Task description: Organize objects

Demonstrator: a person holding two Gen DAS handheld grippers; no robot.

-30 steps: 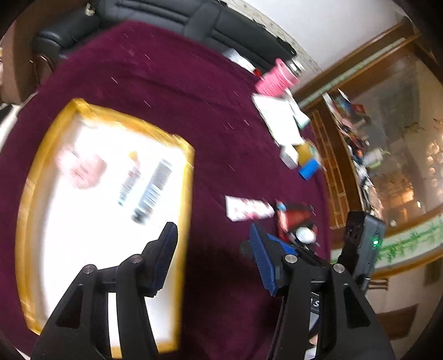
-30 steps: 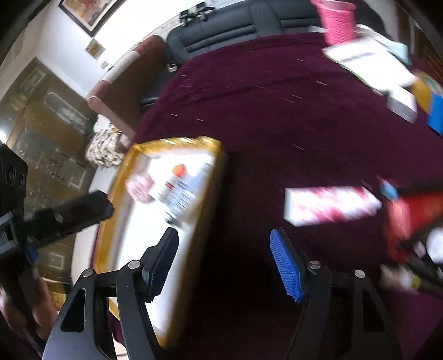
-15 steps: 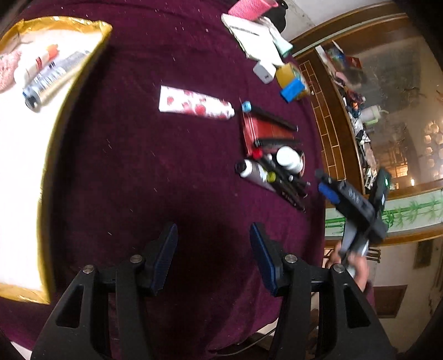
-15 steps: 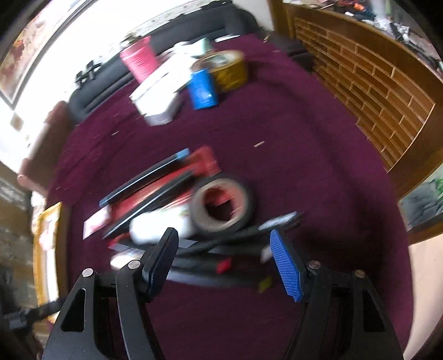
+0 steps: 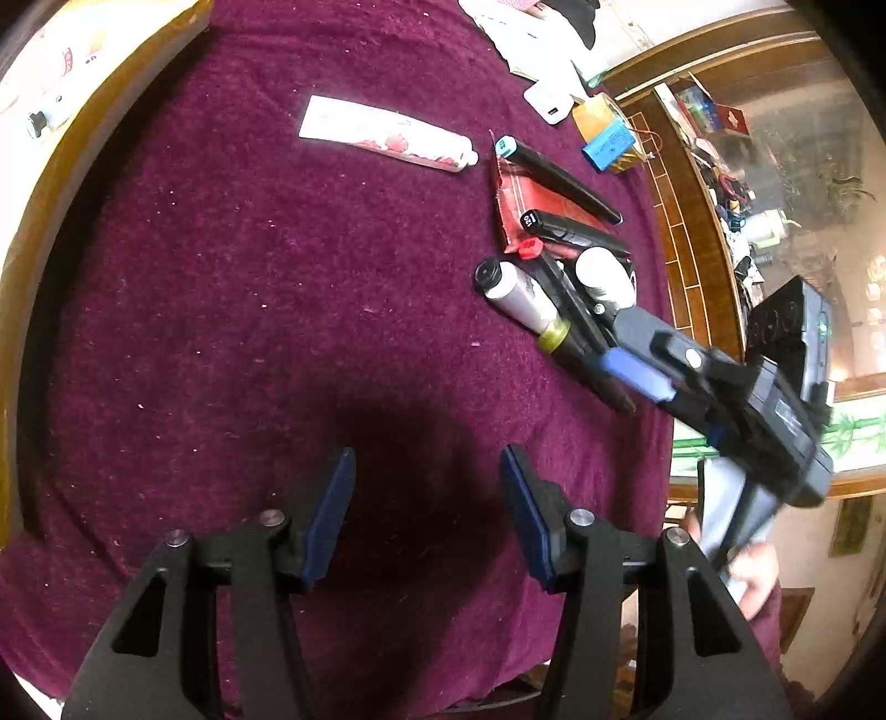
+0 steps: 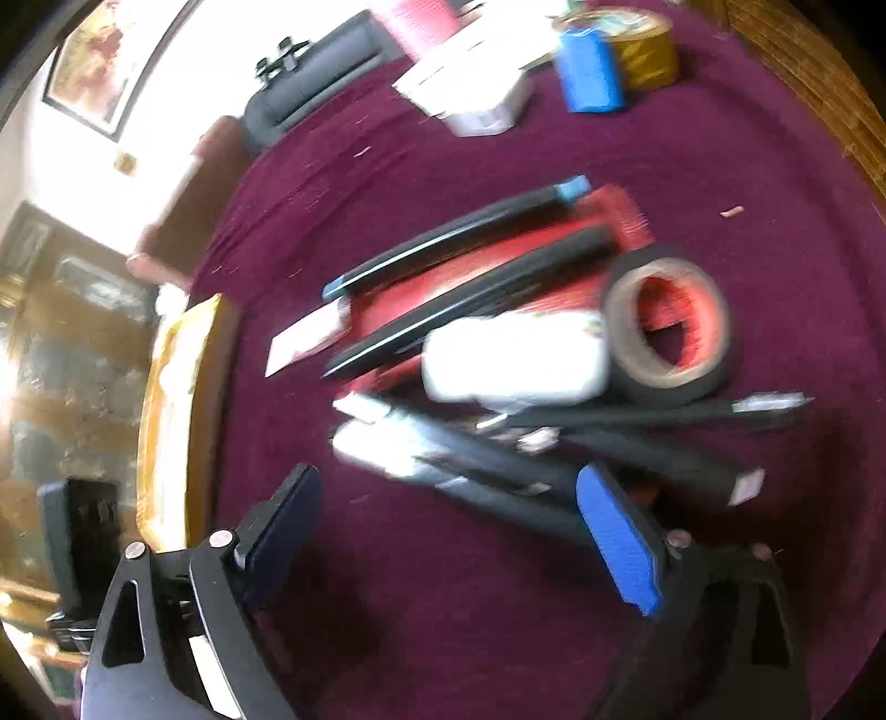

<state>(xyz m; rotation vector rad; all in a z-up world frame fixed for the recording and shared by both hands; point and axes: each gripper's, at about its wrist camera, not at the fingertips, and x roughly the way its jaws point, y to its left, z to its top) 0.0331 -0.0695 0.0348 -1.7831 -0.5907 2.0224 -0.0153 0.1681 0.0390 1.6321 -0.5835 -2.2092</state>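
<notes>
A heap of black markers and pens (image 6: 498, 482) lies on the maroon cloth with a white bottle (image 6: 515, 360), a red packet (image 6: 498, 266) and a roll of dark tape (image 6: 664, 332). My right gripper (image 6: 448, 498) hovers low at the heap's near edge. Its jaws are opening, and the nearest pens run between the blue pads untouched. The left wrist view shows the same right gripper (image 5: 609, 338) at the heap, beside a grey tube (image 5: 515, 291). A flowered white tube (image 5: 387, 135) lies apart. My left gripper (image 5: 426, 471) is open over bare cloth.
A gold-rimmed white tray (image 5: 33, 221) with small tubes sits at the left. At the far side stand a blue box (image 6: 590, 72), a yellow tape roll (image 6: 642, 44), a white box (image 6: 470, 94) and a pink cup (image 6: 421, 22). A wooden cabinet (image 5: 692, 232) borders the right table edge.
Both views have swung from the tray to the pen heap. The right gripper has come down close to the heap and its jaws stand wider. The left gripper's gap is unchanged.
</notes>
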